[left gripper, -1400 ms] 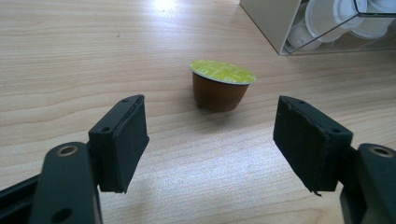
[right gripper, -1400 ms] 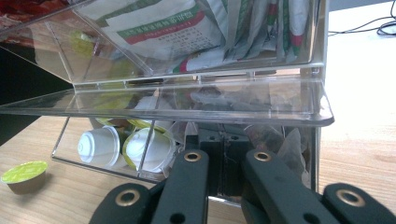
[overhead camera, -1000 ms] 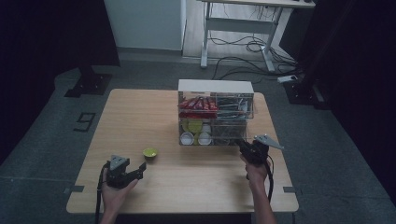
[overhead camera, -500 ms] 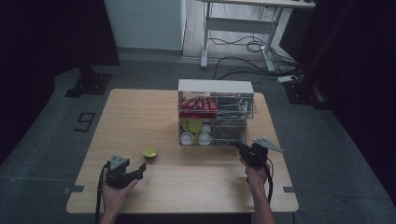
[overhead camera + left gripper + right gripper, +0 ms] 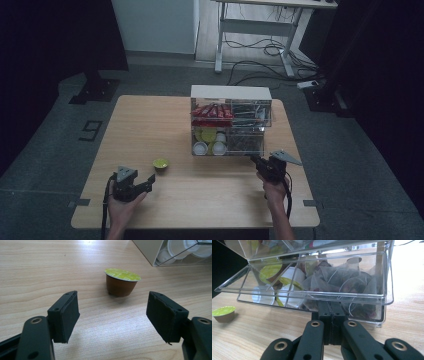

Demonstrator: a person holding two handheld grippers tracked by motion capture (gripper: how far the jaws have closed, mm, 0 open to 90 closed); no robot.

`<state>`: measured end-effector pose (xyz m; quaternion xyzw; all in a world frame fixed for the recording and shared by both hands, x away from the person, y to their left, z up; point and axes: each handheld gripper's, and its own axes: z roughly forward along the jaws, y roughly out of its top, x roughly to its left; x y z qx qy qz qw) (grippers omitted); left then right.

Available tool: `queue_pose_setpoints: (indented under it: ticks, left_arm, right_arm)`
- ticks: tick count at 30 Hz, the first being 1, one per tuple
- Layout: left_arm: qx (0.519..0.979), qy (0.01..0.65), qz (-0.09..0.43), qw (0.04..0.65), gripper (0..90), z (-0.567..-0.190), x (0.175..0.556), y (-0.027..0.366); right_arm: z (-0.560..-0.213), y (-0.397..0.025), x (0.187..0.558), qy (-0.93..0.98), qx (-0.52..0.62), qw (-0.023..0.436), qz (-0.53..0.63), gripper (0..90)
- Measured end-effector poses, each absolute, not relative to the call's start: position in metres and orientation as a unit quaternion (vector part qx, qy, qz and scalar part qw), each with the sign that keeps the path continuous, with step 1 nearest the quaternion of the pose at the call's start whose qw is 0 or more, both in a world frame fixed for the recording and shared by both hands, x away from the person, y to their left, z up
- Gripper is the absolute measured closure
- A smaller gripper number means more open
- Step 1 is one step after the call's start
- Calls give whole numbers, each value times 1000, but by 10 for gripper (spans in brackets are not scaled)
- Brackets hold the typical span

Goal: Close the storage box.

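Left gripper view: my left gripper (image 5: pixel 113 315) gapes wide before the capsule (image 5: pixel 122 284) on the worktop (image 5: pixel 37 270); next, close around it. Right gripper (image 5: pixel 331 312), pinched together, seemingly holds the organizer's flap (image 5: pixel 312 298) open.

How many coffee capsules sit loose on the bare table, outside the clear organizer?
1. A brown capsule with a green lid stands upright on the wood, ahead of the open left tool, left of the clear organizer. More capsules lie inside the organizer; their number is unclear.
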<state>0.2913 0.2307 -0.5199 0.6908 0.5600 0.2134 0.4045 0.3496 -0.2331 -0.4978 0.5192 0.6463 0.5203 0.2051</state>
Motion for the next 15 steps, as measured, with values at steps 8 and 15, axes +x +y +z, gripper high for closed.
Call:
queue_pose_setpoints:
  ticks: [8, 15]
  left_arm:
    - [692, 559, 214, 405, 264, -520, 291, 230]
    - [693, 560, 213, 401, 264, -521, 291, 230]
  right_arm:
    - [-499, -232, 347, 654, 516, 202, 515, 894]
    - [-505, -234, 346, 655, 522, 190, 512, 894]
